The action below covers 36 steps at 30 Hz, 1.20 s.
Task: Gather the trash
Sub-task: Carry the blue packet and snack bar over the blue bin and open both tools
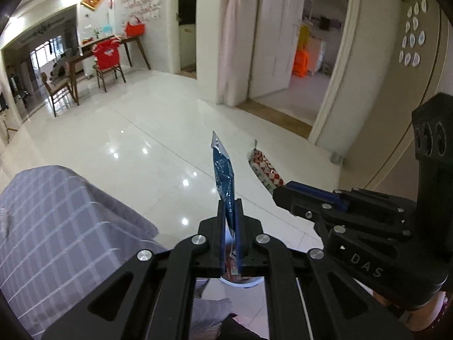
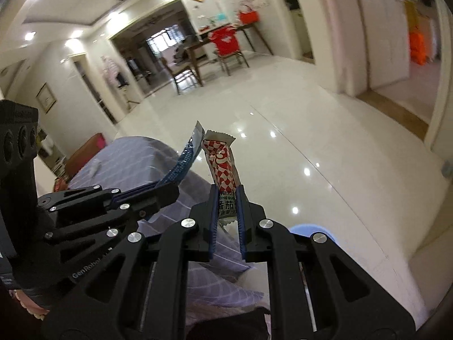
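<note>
Two wrappers are held up in the air, one in each gripper. The left gripper (image 1: 230, 212) is squeezed tight on a blue wrapper (image 1: 223, 170), and the right gripper (image 2: 228, 201) is squeezed tight on a red and white checked wrapper (image 2: 222, 161). Both wrappers stick up just past the corner of a bed with a grey striped cover (image 2: 136, 158), over the shiny white floor (image 2: 311, 141). A little bit of a round, pale blue thing (image 2: 308, 230), maybe a bin, peeks out under the right gripper, but it is too hidden to be sure. Each wrapper is thin and slippery and is pinched only at its bottom end, so a quick swing could make it slide out and drop on the floor. The two grippers are also close beside each other, so they could bump.
</note>
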{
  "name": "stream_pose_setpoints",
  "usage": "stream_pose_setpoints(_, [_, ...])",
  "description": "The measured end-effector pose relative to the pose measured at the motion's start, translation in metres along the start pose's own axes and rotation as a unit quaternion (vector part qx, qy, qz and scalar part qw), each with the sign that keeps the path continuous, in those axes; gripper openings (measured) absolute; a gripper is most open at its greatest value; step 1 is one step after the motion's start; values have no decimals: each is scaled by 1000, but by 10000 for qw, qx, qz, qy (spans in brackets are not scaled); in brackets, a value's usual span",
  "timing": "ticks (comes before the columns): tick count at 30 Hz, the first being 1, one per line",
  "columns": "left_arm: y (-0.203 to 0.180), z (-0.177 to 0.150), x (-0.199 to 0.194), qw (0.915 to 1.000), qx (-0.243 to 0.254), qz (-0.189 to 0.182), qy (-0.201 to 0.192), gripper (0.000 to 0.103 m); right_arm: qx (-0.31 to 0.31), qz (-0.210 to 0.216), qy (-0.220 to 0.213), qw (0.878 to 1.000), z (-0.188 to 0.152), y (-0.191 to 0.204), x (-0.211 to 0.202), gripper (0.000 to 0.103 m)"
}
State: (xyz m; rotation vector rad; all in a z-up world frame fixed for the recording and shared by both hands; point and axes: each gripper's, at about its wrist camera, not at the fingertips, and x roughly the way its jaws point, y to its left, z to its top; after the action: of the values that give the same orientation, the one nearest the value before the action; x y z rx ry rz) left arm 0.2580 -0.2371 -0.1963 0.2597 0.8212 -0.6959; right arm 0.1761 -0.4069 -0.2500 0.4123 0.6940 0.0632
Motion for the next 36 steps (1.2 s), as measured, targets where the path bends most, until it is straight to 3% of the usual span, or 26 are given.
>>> stream_pose_setpoints(7, [-16,-5,52,9988,143,-28,457,6,635,-421,608,9952,-20,-59,45,16])
stream_pose_setpoints(10, [-21,-10,65,9981,189,-17,593,6,835,-449,669,9933,-28,-76,46,28])
stream_pose_setpoints(12, [-22,-11,70,9977,224,-24,645,6,862,-483,602,9933,-32,-82,41,45])
stream_pose_setpoints(13, [-23,-12,75,9972,231,8,713,6,868,-474,561,9935,-34,-82,39,46])
stream_pose_setpoints(24, [-38,-20,96,9952,274,-64,933,6,853,-655,-6,9942,-34,-78,4,48])
stream_pose_setpoints(36, [-49,-6,105,9954,254,-245,896,7,1022,-692,-641,9903,-29,-81,-22,52])
